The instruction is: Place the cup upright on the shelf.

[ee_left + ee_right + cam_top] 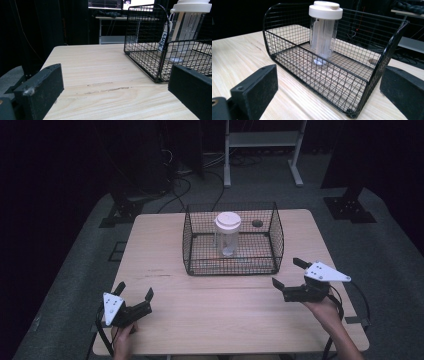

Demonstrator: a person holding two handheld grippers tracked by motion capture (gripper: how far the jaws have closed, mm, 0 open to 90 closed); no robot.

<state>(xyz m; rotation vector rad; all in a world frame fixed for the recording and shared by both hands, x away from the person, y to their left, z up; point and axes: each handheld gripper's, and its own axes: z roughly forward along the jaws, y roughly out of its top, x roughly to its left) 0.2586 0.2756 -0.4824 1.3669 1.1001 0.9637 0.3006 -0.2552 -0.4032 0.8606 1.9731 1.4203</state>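
Jar, white-lidded, clear, is standing upright inside wire basket at mid-bench. Right gripper is hovering nearer, left gripper farther; both are holding their fingers apart, empty.

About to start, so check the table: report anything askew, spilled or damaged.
Nothing is spilled or tipped. The jar stands upright in the wire basket, lid on. The table has a few scuff marks near the left gripper. Both grippers are open and hold nothing; the right gripper is near the basket.
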